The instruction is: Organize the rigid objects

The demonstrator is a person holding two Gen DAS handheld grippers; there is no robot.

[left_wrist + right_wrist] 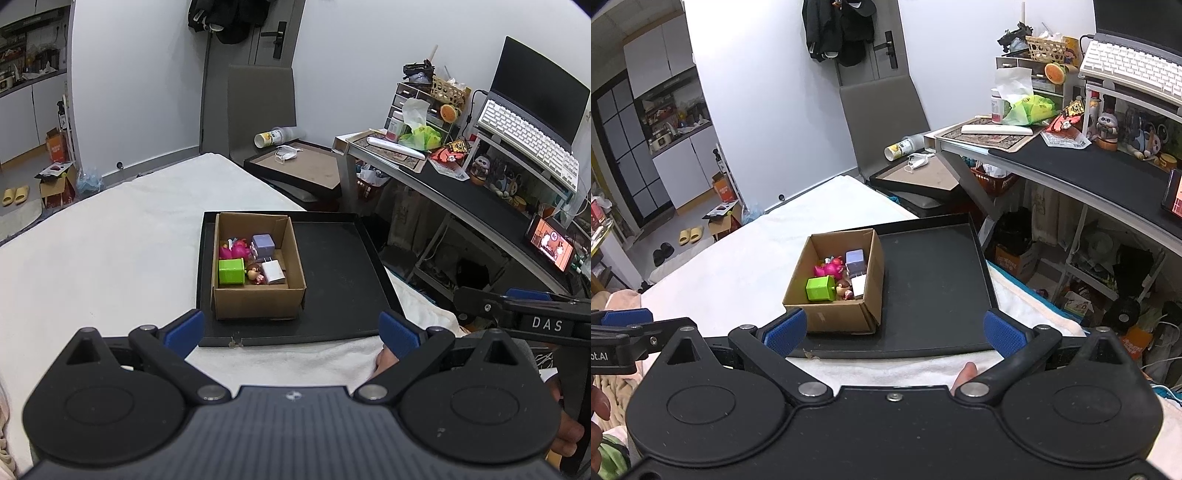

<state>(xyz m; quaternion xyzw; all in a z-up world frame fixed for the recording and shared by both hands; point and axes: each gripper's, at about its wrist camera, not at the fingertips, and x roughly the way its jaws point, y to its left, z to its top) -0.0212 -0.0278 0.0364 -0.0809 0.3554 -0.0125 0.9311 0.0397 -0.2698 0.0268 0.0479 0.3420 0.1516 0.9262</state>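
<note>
A brown cardboard box (258, 304) stands on the left part of a black tray (340, 273) on the white bed. Inside lie a green cube (231, 271), a pink toy (233, 251), a lilac cube (263, 244), a white charger (274, 272) and a small brown figure (255, 274). My left gripper (291, 332) is open and empty, just short of the tray's near edge. My right gripper (894, 332) is open and empty at the same edge; the box (834, 317), tray (934, 273) and green cube (820, 288) show there too.
A cluttered desk (476, 195) with keyboard, laptop and a lit phone (550, 249) stands to the right. A second dark tray (295, 168) with a mask sits beyond the bed. The white bed cover (110, 236) spreads left of the tray.
</note>
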